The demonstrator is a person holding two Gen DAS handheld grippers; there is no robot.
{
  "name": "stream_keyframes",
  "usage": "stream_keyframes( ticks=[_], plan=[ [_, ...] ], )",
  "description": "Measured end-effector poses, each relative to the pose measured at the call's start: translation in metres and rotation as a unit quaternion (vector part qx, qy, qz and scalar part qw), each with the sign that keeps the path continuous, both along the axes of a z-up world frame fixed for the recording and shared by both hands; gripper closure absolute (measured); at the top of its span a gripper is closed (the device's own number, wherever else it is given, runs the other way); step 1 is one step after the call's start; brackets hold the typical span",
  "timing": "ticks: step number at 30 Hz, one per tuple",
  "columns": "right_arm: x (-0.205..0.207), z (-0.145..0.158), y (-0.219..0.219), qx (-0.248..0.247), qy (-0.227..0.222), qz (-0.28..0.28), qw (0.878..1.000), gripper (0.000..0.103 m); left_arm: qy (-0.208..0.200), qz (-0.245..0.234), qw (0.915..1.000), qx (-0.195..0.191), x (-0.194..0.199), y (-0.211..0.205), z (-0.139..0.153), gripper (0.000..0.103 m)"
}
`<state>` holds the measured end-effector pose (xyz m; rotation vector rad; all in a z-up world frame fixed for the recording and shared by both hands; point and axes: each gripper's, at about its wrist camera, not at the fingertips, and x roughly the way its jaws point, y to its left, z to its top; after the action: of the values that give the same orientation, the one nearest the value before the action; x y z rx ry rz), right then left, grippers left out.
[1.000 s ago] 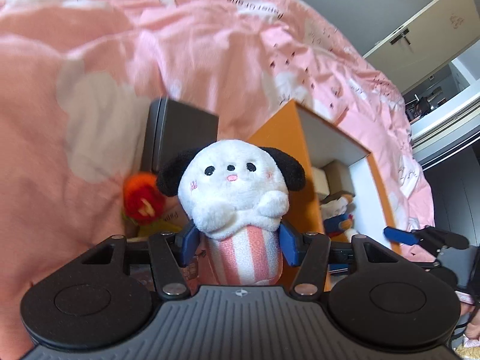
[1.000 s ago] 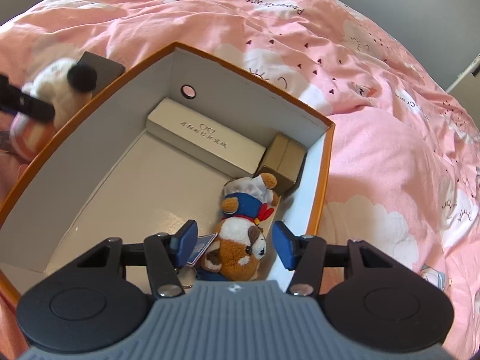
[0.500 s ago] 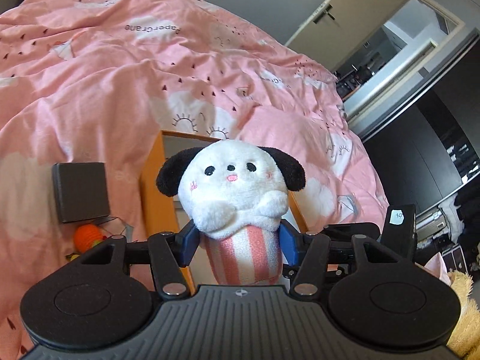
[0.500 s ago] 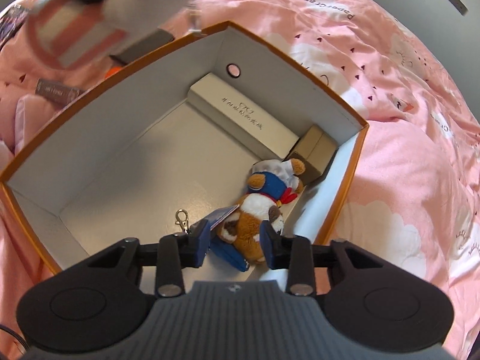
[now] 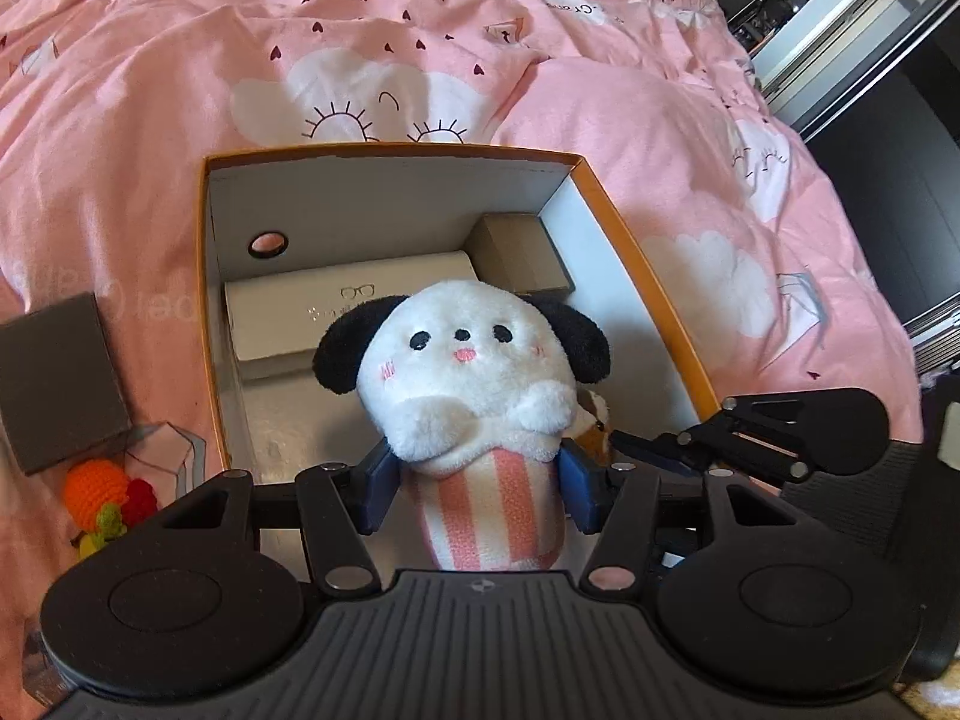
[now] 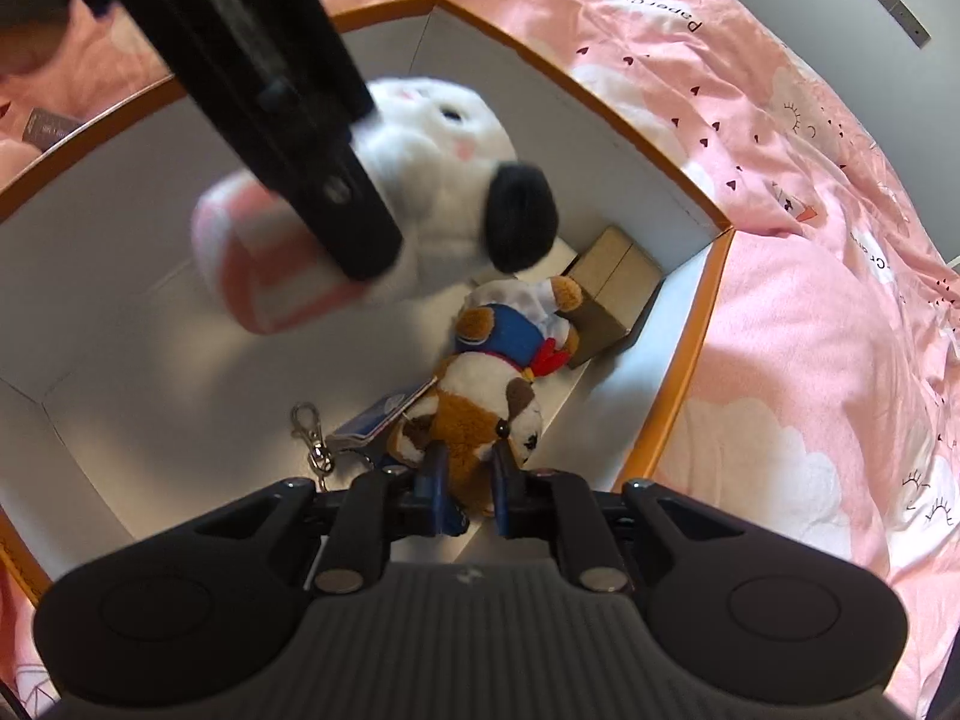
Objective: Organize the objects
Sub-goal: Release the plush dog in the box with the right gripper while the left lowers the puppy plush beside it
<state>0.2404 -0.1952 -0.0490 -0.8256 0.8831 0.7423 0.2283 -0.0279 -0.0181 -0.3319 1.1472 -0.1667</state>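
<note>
Your left hand-held gripper [image 5: 478, 489] is clamped on the striped pink-and-white base of the white plush dog [image 5: 474, 387], holding it upright above the open orange box [image 5: 648, 276] on the pink bed cover [image 5: 420, 48]. From the right wrist view the same dog [image 6: 432, 138] hangs blurred over the box's white floor. Your right hand-held gripper [image 6: 467, 483] is narrowed on the brown and white plush toy [image 6: 480, 414], which lies inside the box toward 5 o'clock, its metal clip [image 6: 312, 438] on the floor at its 9 o'clock. In the box, a long white case [image 5: 336, 306] lies along the far wall, with a small brown carton [image 5: 522, 252] at its 3 o'clock in the corner. Outside the box at 9 o'clock sit a dark grey box [image 5: 57, 378] and an orange knitted toy [image 5: 99, 486].
</note>
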Motion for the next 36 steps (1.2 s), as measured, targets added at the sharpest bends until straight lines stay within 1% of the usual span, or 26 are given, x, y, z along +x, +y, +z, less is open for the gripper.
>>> stream_keyframes(
  ticks=[4, 7, 8, 11, 13, 17, 18, 20, 21, 25, 28, 30, 34, 35, 36],
  plan=[
    [0.001, 0.005, -0.004, 0.021, 0.006, -0.014, 1.0, 0.088, 0.026, -0.004, 0.9994, 0.024, 0.01, -0.017, -0.012, 0.04],
    [0.001, 0.006, -0.007, 0.032, 0.009, -0.011, 0.999, 0.088, 0.028, -0.001, 0.9985, 0.047, 0.013, -0.025, -0.019, 0.04],
    [0.002, 0.005, -0.008, 0.035, 0.012, -0.011, 0.999, 0.088, 0.031, 0.003, 0.9983, 0.049, 0.014, -0.025, -0.021, 0.04],
    [0.001, 0.004, -0.011, 0.041, 0.013, -0.008, 0.999, 0.088, 0.063, 0.014, 0.9974, 0.033, 0.019, -0.021, -0.029, 0.039],
    [0.0, 0.004, -0.011, 0.042, 0.012, -0.005, 0.999, 0.088, 0.086, 0.016, 0.9957, 0.03, 0.02, -0.022, -0.037, 0.039],
    [-0.001, 0.004, -0.011, 0.044, 0.011, -0.005, 0.999, 0.088, 0.113, 0.03, 0.9929, 0.02, 0.024, -0.017, -0.054, 0.039],
    [-0.001, 0.003, -0.011, 0.043, 0.011, -0.005, 0.999, 0.088, 0.111, 0.033, 0.9931, 0.016, 0.025, -0.015, -0.055, 0.039],
    [-0.002, 0.001, -0.01, 0.041, -0.001, -0.002, 0.999, 0.088, 0.108, 0.034, 0.9935, -0.012, 0.028, -0.013, -0.058, 0.038],
    [-0.002, 0.0, -0.009, 0.039, -0.003, -0.002, 0.999, 0.088, 0.11, 0.031, 0.9934, -0.013, 0.029, -0.014, -0.059, 0.037],
    [0.0, -0.001, -0.009, 0.044, -0.007, -0.003, 0.999, 0.088, 0.103, 0.012, 0.9945, -0.006, 0.028, -0.016, -0.059, 0.034],
    [-0.001, 0.0, -0.012, 0.045, -0.008, -0.003, 0.999, 0.088, 0.102, 0.005, 0.9948, -0.008, 0.025, -0.013, -0.057, 0.029],
    [-0.001, 0.0, -0.013, 0.046, -0.007, -0.004, 0.999, 0.088, 0.095, -0.001, 0.9954, -0.007, 0.022, -0.012, -0.052, 0.025],
    [-0.001, 0.004, -0.016, 0.05, -0.006, -0.011, 0.999, 0.087, 0.078, -0.004, 0.9969, 0.008, 0.019, -0.008, -0.039, 0.024],
    [-0.001, 0.006, -0.017, 0.053, -0.005, -0.018, 0.998, 0.084, 0.074, -0.007, 0.9972, 0.01, 0.017, -0.007, -0.035, 0.024],
    [-0.001, 0.01, -0.019, 0.059, -0.003, -0.025, 0.998, 0.078, 0.069, -0.011, 0.9975, 0.01, 0.016, -0.006, -0.03, 0.024]
  ],
)
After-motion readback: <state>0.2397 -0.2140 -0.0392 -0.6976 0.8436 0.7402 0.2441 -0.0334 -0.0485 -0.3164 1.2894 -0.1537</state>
